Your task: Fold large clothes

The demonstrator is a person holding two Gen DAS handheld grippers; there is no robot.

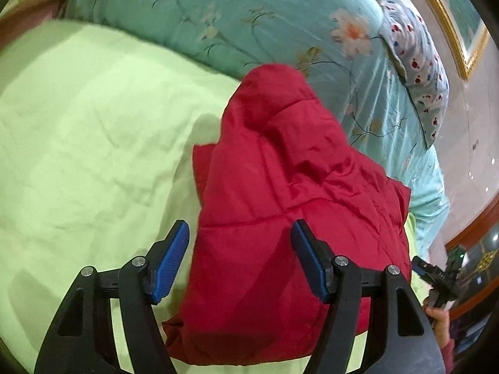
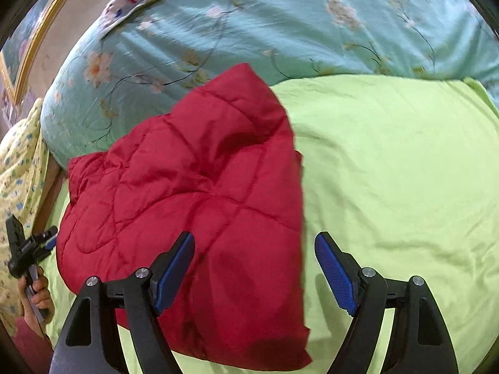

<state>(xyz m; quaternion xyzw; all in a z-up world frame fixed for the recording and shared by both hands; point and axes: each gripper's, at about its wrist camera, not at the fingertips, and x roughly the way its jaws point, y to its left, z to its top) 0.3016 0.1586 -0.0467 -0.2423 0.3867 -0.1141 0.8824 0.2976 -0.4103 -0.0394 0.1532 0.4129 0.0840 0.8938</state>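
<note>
A red quilted jacket (image 1: 280, 218) lies folded into a compact bundle on the light green bed sheet (image 1: 93, 124). It also shows in the right wrist view (image 2: 193, 193). My left gripper (image 1: 240, 233) is open and empty, hovering just above the jacket's near left part, its blue pads (image 1: 173, 258) wide apart. My right gripper (image 2: 254, 246) is open and empty above the jacket's near right edge, with one pad (image 2: 335, 274) over the sheet. The other gripper shows at each view's edge, the right one (image 1: 436, 277) and the left one (image 2: 28, 249), each held in a hand.
A teal floral duvet (image 1: 249, 15) is piled behind the jacket. A patterned pillow (image 1: 414, 56) lies at its end. A gold picture frame (image 1: 461, 31) hangs on the wall. A yellow patterned cloth (image 2: 18, 171) lies at the bed's side. Green sheet (image 2: 389, 171) spreads beside the jacket.
</note>
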